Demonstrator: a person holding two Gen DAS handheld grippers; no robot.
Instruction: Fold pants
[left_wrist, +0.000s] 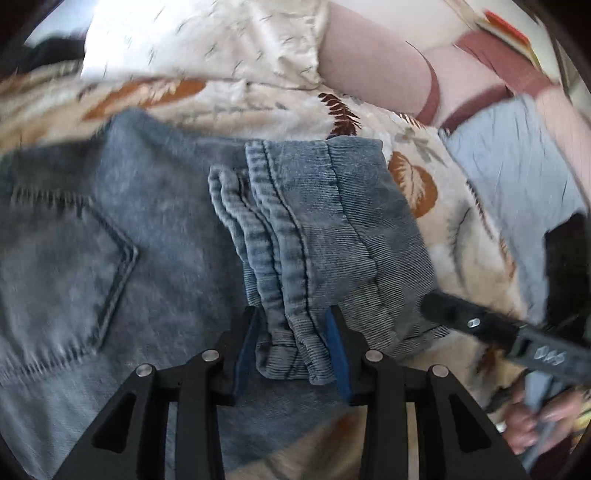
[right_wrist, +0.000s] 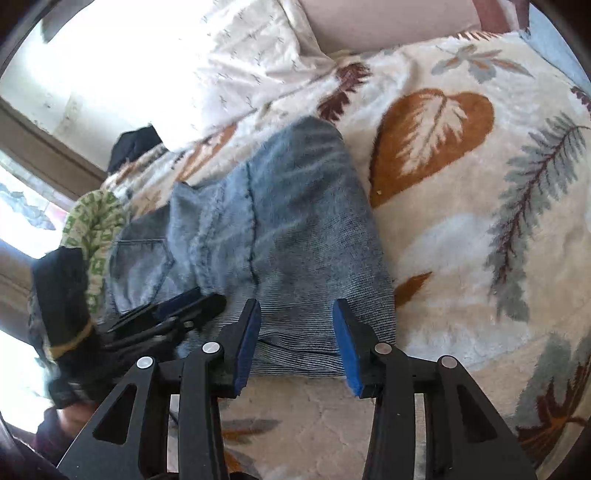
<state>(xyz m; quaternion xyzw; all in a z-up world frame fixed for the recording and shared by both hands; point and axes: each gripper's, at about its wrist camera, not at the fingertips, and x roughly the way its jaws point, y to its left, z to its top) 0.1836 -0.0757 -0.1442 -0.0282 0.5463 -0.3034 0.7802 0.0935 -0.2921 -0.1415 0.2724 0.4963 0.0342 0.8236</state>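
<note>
The faded blue denim pants (left_wrist: 155, 206) lie folded on the cream leaf-patterned fleece blanket (right_wrist: 461, 206). The left gripper (left_wrist: 293, 350) is clamped on their bunched hems; the right gripper (right_wrist: 295, 343) (2 blue pads) stands apart over the fold.

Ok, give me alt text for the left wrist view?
Left gripper holds the stacked hems of blue jeans between its fingers, above a leaf-print blanket. The right gripper reaches in from the right.
</note>
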